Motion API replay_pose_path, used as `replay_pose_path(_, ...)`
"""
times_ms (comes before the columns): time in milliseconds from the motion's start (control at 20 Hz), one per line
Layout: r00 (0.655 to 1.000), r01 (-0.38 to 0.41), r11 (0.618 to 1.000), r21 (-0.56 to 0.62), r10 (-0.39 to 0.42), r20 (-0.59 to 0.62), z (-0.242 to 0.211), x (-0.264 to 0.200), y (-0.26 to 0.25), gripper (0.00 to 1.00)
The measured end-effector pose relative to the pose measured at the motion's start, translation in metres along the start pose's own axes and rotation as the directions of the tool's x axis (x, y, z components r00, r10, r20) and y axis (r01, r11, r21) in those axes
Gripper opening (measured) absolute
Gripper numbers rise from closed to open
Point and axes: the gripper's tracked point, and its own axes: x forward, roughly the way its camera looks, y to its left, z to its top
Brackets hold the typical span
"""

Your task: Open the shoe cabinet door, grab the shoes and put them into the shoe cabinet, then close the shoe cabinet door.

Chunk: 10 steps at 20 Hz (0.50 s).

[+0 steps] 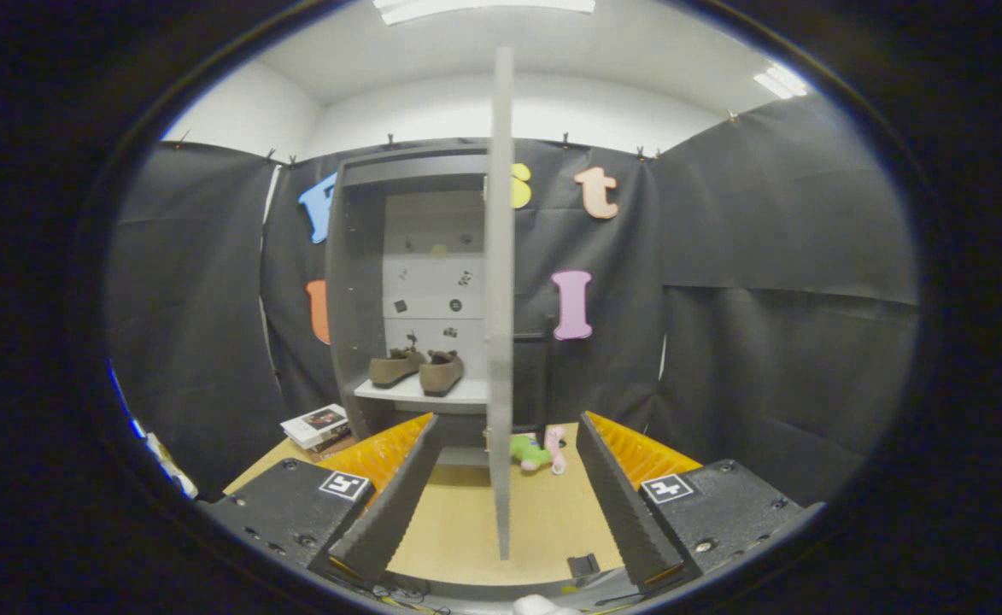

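Black cloth walls all around, white ceiling with lights above. Pale wood counter (pixel 543 521) below. Grey cabinet (pixel 355 282) standing at the back of the counter, open. Door (pixel 501 299) swung out, edge-on, reaching forward between the fingers of the hand-held gripper (pixel 501 495). Fingers wide apart, one on each side of the door edge, not touching it, holding nothing. Two brown shoes (pixel 419 369) side by side on a white shelf (pixel 458 393) inside the cabinet, beyond the fingers. Stack of books (pixel 317 425) on the counter just left of the cabinet. Small green toy (pixel 528 451) and pink toy (pixel 556 446) on the counter right of the door, touching each other.
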Motion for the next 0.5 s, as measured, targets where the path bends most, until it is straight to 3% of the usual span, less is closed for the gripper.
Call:
replay_pose_path(150,1.000,0.006,1.000,0.026,-0.006,-0.008,0.004,0.020,-0.043,1.00)
replay_pose_path(500,0.985,-0.169,0.985,0.023,0.169,-0.022,0.014,0.087,-0.049,1.00)
